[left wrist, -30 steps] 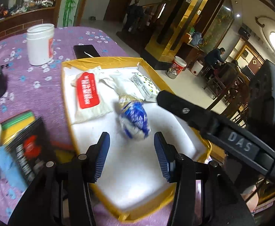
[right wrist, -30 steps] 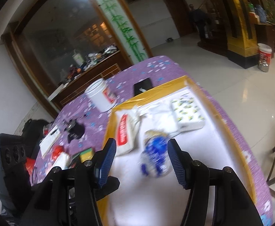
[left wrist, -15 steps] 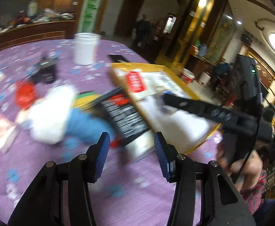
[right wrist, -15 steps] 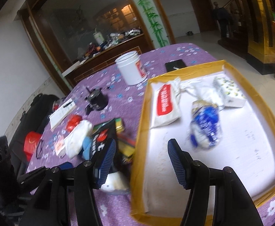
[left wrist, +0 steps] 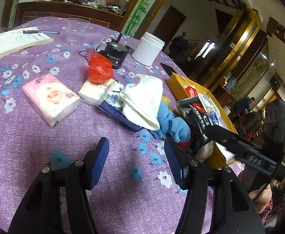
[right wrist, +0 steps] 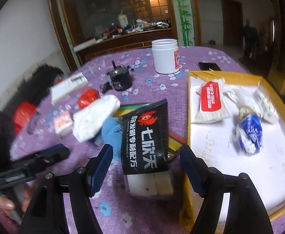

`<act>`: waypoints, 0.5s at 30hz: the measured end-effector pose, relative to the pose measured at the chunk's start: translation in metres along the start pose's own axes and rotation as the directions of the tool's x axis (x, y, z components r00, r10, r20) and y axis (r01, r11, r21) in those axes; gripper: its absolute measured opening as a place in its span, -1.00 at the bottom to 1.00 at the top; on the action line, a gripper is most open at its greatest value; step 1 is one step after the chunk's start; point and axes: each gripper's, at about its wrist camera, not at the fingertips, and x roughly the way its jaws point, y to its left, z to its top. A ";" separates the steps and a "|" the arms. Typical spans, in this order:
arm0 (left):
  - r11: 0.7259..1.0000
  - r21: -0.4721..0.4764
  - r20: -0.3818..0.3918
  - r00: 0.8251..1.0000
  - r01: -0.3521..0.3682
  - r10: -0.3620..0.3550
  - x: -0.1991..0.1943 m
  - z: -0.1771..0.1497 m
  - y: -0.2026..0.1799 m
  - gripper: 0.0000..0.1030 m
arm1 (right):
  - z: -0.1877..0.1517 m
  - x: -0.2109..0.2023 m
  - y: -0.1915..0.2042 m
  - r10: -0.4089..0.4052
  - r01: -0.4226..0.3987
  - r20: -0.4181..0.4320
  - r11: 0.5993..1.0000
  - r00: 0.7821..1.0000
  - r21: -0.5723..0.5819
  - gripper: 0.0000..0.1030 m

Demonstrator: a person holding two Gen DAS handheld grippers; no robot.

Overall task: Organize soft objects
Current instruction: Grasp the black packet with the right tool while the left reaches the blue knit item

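— What has changed on the floral purple counter (left wrist: 25, 136)?

— Both cameras have swung away from the yellow-rimmed tray (right wrist: 189, 136). A second ago each looked down on the blue-and-white packet (right wrist: 249, 134) in the tray; now they face the loose pile beside it. The left hand-held gripper (left wrist: 136, 156) hangs over bare cloth, jaws spread and empty. The right hand-held gripper (right wrist: 144, 159) is likewise released, its blue pads either side of a black sachet with a red emblem (right wrist: 144, 134), not touching it.

— Where are the soft things?

— Three sit in the tray: the blue-and-white packet, a white pack with a red label (right wrist: 210, 103) and a small patterned pack (right wrist: 263, 103) at the far edge, with crumpled white wrapping between them. On the counter, a white cloth (left wrist: 144, 101) drapes over a blue cloth (left wrist: 171, 122), touching the black sachet. A pink tissue pack (left wrist: 50, 99) lies apart to the left; a second, paler pack (left wrist: 95, 91) sits under a red plastic bag (left wrist: 99, 68).

— And behind?

— A white jar (left wrist: 148, 48), a black charger-like block (left wrist: 117, 54), a notebook with a pen (left wrist: 19, 41), and a dark phone (right wrist: 208, 66) just beyond the tray.
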 end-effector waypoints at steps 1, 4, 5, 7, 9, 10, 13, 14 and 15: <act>1.000 0.004 0.007 1.000 0.000 0.000 0.000 0.000 -0.001 0.11 | -0.001 0.004 0.005 -0.012 0.012 -0.007 1.000 1.000 -0.023 0.43; 1.000 0.004 0.018 1.000 0.004 -0.004 -0.001 0.001 0.001 0.11 | -0.006 0.015 0.016 -0.047 0.045 -0.029 0.996 0.998 -0.073 0.04; 1.000 0.002 0.017 1.000 0.007 -0.007 -0.001 0.001 0.003 0.11 | -0.008 0.016 0.018 -0.052 0.049 -0.030 0.995 0.998 -0.081 -0.09; 1.000 -0.006 0.019 1.000 0.009 -0.009 -0.006 -0.001 0.004 0.11 | -0.009 0.009 0.019 -0.033 0.033 -0.004 0.996 0.999 -0.085 -0.12; 1.000 -0.019 0.021 1.000 0.015 -0.015 -0.007 -0.001 0.007 0.11 | -0.009 -0.001 0.018 0.036 -0.036 0.006 0.997 0.999 -0.075 -0.12; 1.000 -0.025 0.022 1.000 0.017 -0.016 -0.007 -0.001 0.008 0.11 | -0.009 -0.007 0.019 0.083 -0.082 0.009 0.994 0.996 -0.071 -0.12; 0.999 -0.043 0.026 0.999 0.021 -0.020 -0.009 -0.001 0.011 0.11 | -0.014 -0.023 0.026 0.183 -0.182 0.015 0.979 0.983 -0.087 -0.12; 0.999 -0.048 0.027 0.999 0.020 -0.019 -0.010 -0.001 0.012 0.11 | -0.017 -0.023 0.028 0.192 -0.191 0.001 0.978 0.981 -0.087 -0.12; 0.999 -0.050 0.028 0.999 0.020 -0.018 -0.010 0.000 0.013 0.11 | -0.023 -0.019 0.030 0.208 -0.209 -0.027 0.974 0.978 -0.081 -0.12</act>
